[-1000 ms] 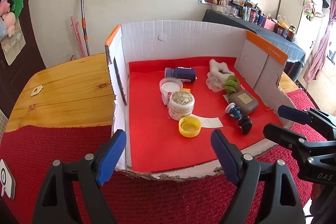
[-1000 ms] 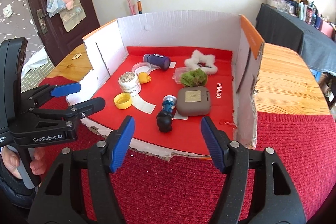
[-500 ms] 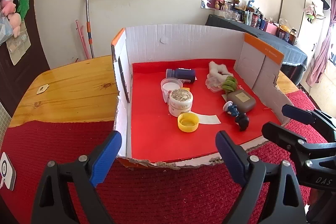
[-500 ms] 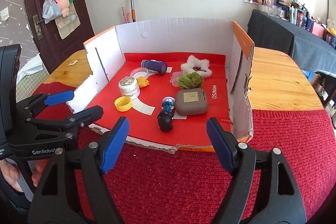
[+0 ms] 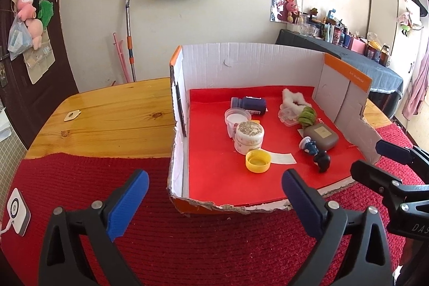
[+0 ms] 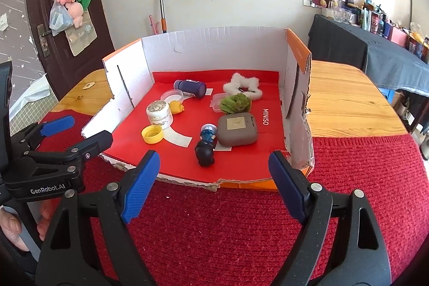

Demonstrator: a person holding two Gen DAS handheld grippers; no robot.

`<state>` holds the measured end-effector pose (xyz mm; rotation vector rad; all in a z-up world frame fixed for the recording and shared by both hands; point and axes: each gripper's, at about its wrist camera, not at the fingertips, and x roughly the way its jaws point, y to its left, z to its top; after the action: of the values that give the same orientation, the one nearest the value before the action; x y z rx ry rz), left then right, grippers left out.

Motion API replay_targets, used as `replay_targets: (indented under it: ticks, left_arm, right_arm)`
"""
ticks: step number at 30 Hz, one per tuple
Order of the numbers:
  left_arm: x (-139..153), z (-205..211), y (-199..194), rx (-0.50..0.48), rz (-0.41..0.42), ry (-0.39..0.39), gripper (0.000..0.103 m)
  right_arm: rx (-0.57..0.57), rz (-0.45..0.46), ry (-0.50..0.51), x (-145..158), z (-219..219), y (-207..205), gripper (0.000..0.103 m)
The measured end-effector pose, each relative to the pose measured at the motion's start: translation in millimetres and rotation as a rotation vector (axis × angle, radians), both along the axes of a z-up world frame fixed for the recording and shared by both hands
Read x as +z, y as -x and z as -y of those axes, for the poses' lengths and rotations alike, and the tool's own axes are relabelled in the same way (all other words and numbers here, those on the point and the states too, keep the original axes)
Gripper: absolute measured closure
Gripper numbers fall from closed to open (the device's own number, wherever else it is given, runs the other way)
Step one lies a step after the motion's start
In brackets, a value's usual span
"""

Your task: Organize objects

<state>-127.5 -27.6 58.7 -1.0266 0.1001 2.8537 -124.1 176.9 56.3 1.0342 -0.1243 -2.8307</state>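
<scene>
An open cardboard box (image 5: 252, 63) (image 6: 214, 47) with a red floor holds small objects: a yellow cap (image 5: 258, 160) (image 6: 152, 134), a white jar (image 5: 249, 133) (image 6: 159, 111), a dark blue bottle (image 5: 250, 105) (image 6: 191, 88), a grey case (image 5: 321, 136) (image 6: 237, 130), a black figurine (image 5: 321, 161) (image 6: 205, 153), a green scrunchie (image 6: 236, 103) and a white fluffy ring (image 6: 242, 85). My left gripper (image 5: 214, 201) hovers over the red mat before the box, jaws opening, nothing between them. My right gripper (image 6: 211, 185) hovers likewise, jaws opening and empty.
The box stands on a wooden table (image 5: 107, 122) with a red knitted mat (image 6: 228, 232) in front. A small white device (image 5: 17, 211) lies on the mat's left. A dark-covered side table (image 6: 375, 50) with bottles stands at the right wall. A person's hand (image 6: 10, 227) holds the left gripper.
Both grippers' jaws have spread wider. Both views have tilted up a little, so the box sits farther from the fingertips.
</scene>
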Motion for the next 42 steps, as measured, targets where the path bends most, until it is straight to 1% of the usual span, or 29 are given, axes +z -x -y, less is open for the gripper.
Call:
replay_targets:
  ticks: [4, 15, 34, 35, 39, 42]
  left_arm:
    - [-2, -1, 0, -0.003, 0.001, 0.009, 0.000]
    - [-11, 3, 4, 0.005, 0.034, 0.004, 0.000]
    - [-6, 7, 1, 0.010, 0.027, -0.004, 0.000]
    - [-5, 6, 1, 0.010, 0.026, -0.003, 0.000]
    - [-3, 7, -3, 0.010, 0.019, -0.003, 0.000]
    - [-2, 8, -6, 0.010, 0.015, -0.006, 0.000]
  right_arm:
    - [0.002, -0.002, -0.010, -1, 2, 0, 0.018]
    - [0.000, -0.007, -0.029, -2, 5, -1, 0.017]
    - [0.004, -0.011, -0.022, 0, 5, -2, 0.017]
    - [0.004, -0.014, -0.023, 1, 5, -3, 0.017]
    - [0.007, -0.030, -0.023, 6, 5, -6, 0.009]
    - [0.008, -0.038, -0.028, 9, 6, -10, 0.009]
